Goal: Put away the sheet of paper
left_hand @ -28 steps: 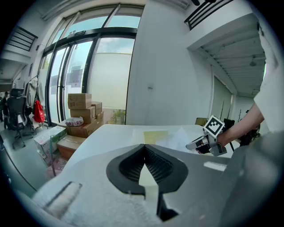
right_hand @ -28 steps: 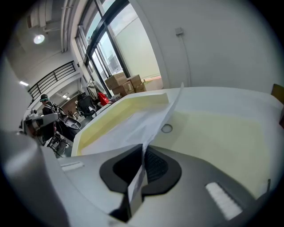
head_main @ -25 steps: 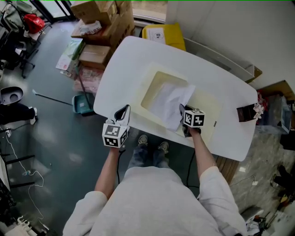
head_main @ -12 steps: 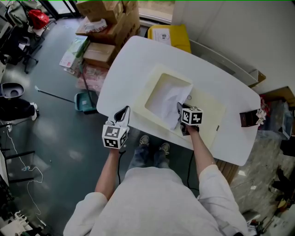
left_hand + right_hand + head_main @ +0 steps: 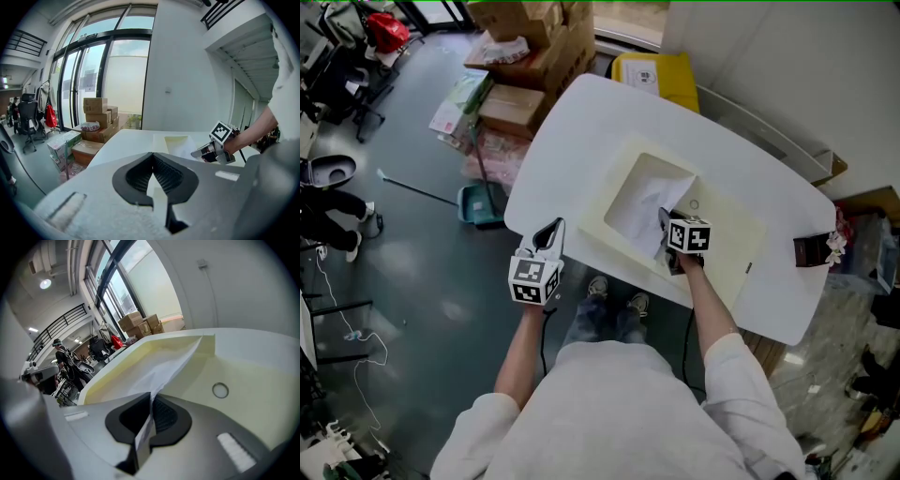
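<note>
Bright daylight from windows [image 5: 123, 79] at 10 o'clock; white table [image 5: 600, 131] slightly glary. Both gripper views fisheye, black vignetted corners, near foreground soft.

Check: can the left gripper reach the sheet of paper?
Probably yes: only bare table lies between the left gripper and the sheet of paper, which the right gripper pinches.

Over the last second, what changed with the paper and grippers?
The right gripper has eased the paper slightly further into the tray; a round mark on the tray floor now shows beside it. Some of the apparent shift is just the head camera moving. Unchanged: the right gripper is shut on the paper's near edge, and the left gripper is shut, empty and off the table.
</note>
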`<state>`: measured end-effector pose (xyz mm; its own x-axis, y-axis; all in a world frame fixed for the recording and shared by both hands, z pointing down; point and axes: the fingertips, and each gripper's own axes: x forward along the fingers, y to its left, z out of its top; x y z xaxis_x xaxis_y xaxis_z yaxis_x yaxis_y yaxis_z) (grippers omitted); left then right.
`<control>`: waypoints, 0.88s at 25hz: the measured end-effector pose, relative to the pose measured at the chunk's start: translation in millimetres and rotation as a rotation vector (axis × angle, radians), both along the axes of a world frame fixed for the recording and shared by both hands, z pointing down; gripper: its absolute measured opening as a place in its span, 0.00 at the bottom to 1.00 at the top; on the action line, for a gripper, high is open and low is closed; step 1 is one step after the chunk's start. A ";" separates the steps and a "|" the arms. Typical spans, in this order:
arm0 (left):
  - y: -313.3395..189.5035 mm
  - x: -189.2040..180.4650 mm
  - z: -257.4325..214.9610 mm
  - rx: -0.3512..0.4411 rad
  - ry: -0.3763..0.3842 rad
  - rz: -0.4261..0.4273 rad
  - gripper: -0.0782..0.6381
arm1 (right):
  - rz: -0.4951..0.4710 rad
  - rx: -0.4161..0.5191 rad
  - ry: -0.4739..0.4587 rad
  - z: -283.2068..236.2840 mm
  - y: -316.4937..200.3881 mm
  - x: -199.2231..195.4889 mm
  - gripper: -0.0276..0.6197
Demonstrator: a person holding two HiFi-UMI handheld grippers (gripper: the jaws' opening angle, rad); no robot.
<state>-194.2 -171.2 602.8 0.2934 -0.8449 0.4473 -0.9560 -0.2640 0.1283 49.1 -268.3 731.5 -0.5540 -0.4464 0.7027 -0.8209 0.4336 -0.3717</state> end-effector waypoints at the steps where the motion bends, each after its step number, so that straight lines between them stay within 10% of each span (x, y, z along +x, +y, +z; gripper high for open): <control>1: 0.7 -0.8 0.6 -0.001 0.000 -0.002 0.12 | 0.000 -0.002 -0.001 1.1 -0.8 -1.7 0.05; 13: 4.3 -5.2 1.6 -0.002 0.000 -0.003 0.12 | 0.011 -0.013 -0.011 5.7 2.0 -5.1 0.06; 22: 3.4 8.3 -0.3 0.006 0.005 0.025 0.12 | 0.032 0.006 0.013 5.7 5.9 9.3 0.39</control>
<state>-185.9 -167.8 602.5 0.3172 -0.8399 0.4404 -0.9482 -0.2890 0.1317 58.4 -262.4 737.1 -0.5305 -0.4684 0.7065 -0.8390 0.4093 -0.3586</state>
